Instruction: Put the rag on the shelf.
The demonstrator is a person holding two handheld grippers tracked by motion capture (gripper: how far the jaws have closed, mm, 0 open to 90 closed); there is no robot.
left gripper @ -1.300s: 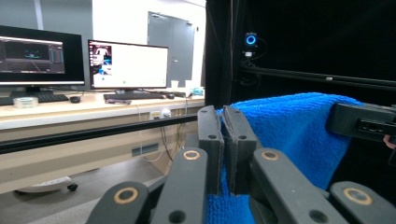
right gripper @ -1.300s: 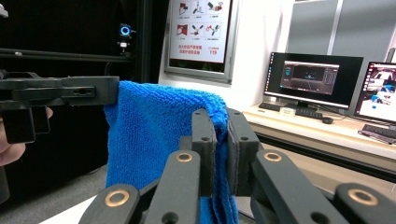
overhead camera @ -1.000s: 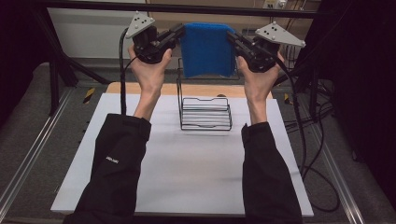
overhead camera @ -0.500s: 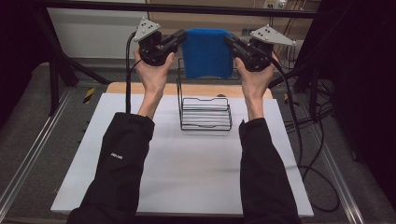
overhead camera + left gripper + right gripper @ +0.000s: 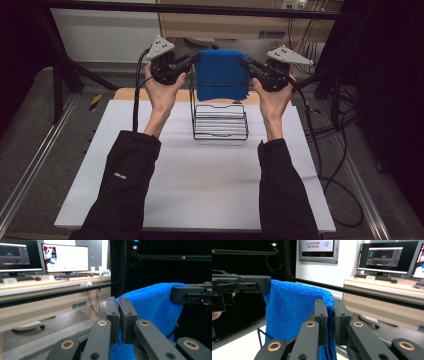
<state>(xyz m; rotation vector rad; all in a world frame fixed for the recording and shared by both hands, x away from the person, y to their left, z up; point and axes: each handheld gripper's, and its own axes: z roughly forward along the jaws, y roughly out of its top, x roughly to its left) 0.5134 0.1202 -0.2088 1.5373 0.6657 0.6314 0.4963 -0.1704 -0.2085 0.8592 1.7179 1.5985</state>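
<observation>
the blue towel (image 5: pixel 221 75) hangs stretched in the air above the back edge of the wire rack (image 5: pixel 220 121), which stands on the white table (image 5: pixel 200 190). the left gripper (image 5: pixel 192 59) is clenched on the towel's upper left corner and the right gripper (image 5: pixel 247 62) on its upper right corner; in each gripper view a fold of blue cloth is pinched between the two black jaws. the main risk, as i judge it, is that the hanging lower edge meets the rack unevenly: if one hand sinks lower than the other, the cloth could bunch on one side of the top rail or slide off behind the rack instead of draping over it. a second risk is the light rack itself, which could tip or skid on the table if the cloth drags or a gripper knocks the rail. each grip holds little more than a corner, so a tug sideways might pull the cloth free. both forearms reach forward on either side of the rack, hands raised above it, palms turned inward, grippers pointing toward each other across the towel.
</observation>
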